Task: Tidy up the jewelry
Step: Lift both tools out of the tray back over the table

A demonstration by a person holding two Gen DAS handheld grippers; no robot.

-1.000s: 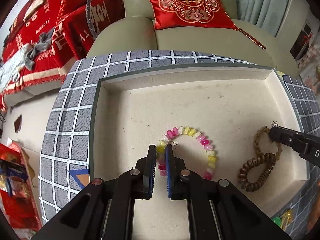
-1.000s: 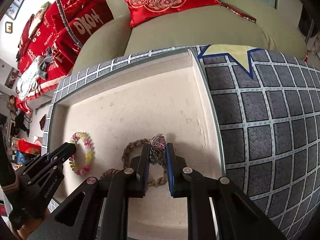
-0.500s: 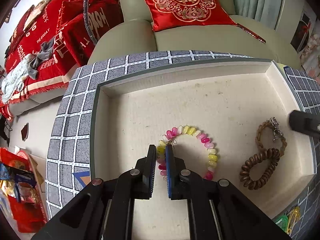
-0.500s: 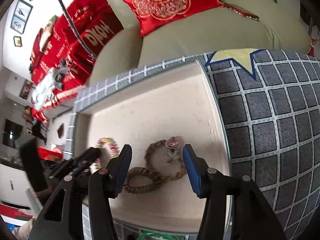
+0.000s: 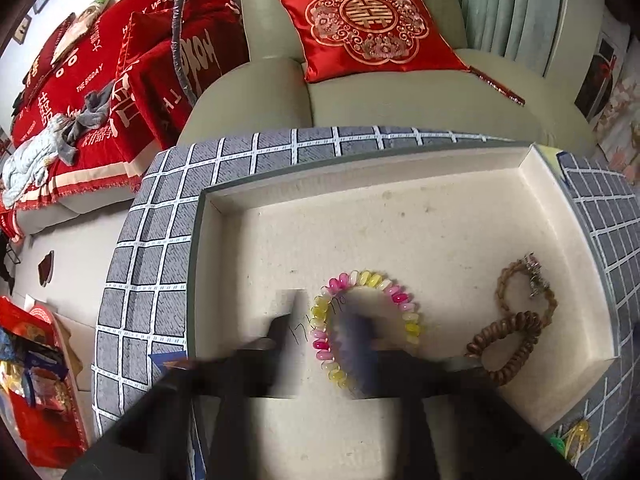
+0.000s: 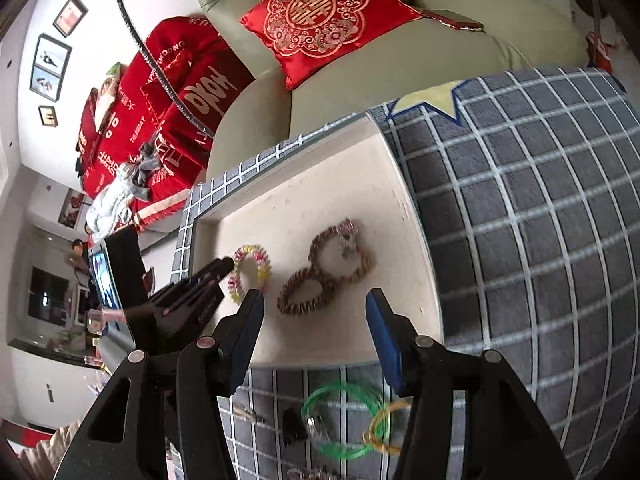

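Where tray wall (image 5: 548,184) rises, bare floor beyond bead bracelet (image 5: 404,304).

The far half of the tray's (image 5: 400,216) floor lies bare, open to approach from above, hemmed by its low walls. Nearer, the beaded bracelet (image 5: 404,312) and the brown coil bracelets (image 5: 508,344) crowd the right side. On the desk just before the tray, green and yellow rings (image 6: 344,420), somewhat blurred, clutter the checked cloth (image 6: 520,240).
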